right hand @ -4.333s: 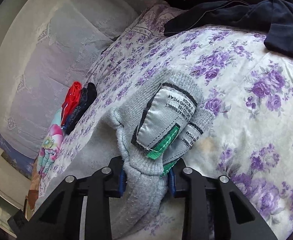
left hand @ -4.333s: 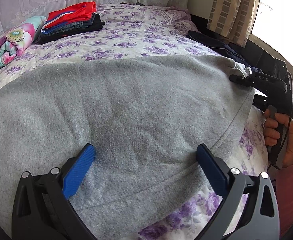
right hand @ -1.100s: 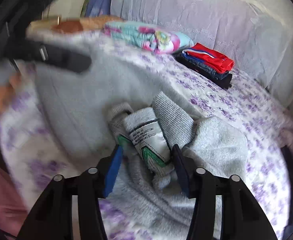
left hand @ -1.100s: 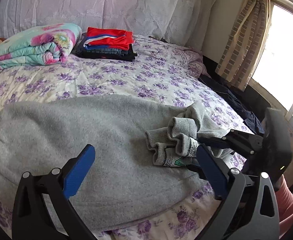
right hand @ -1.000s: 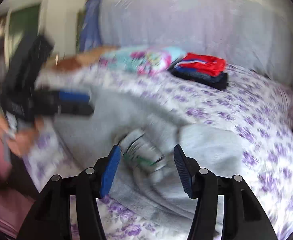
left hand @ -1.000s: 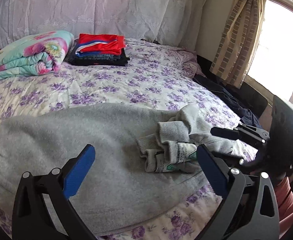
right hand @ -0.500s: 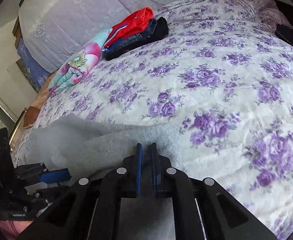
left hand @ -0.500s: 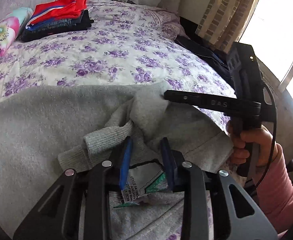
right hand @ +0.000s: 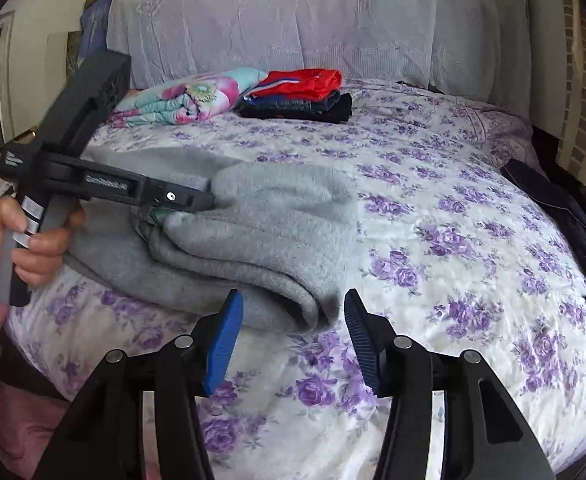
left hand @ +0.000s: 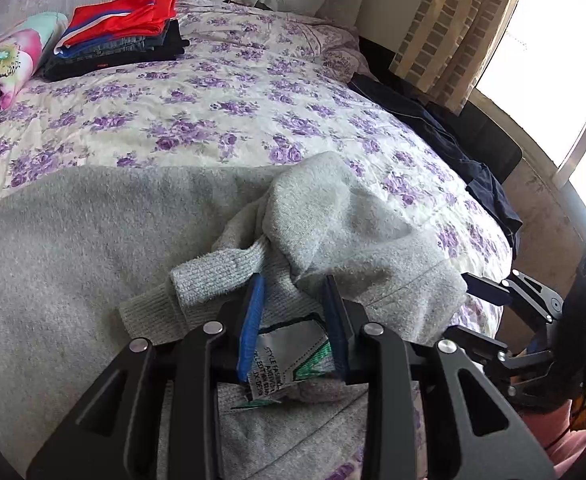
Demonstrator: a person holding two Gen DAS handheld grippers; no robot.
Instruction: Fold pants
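The grey fleece pants (left hand: 73, 240) lie on the flowered bed, their ribbed cuffs and labelled end bunched on top. My left gripper (left hand: 293, 304) is shut on that bunched part, with the white label (left hand: 289, 356) between its blue pads; it also shows in the right wrist view (right hand: 209, 200), biting into the pants (right hand: 261, 216). My right gripper (right hand: 293, 316) is open and empty, just in front of the folded edge of the pants. It appears at the right edge of the left wrist view (left hand: 489, 296).
A stack of folded clothes, red on top (left hand: 121, 28), and a rolled flowered blanket (right hand: 181, 100) lie near the pillows. Dark garments (left hand: 445, 136) hang off the bed's right side by the curtain and window.
My right gripper has let go of the pants, opened and pulled back from them. My left gripper stays shut on the bunched cuffs and label.
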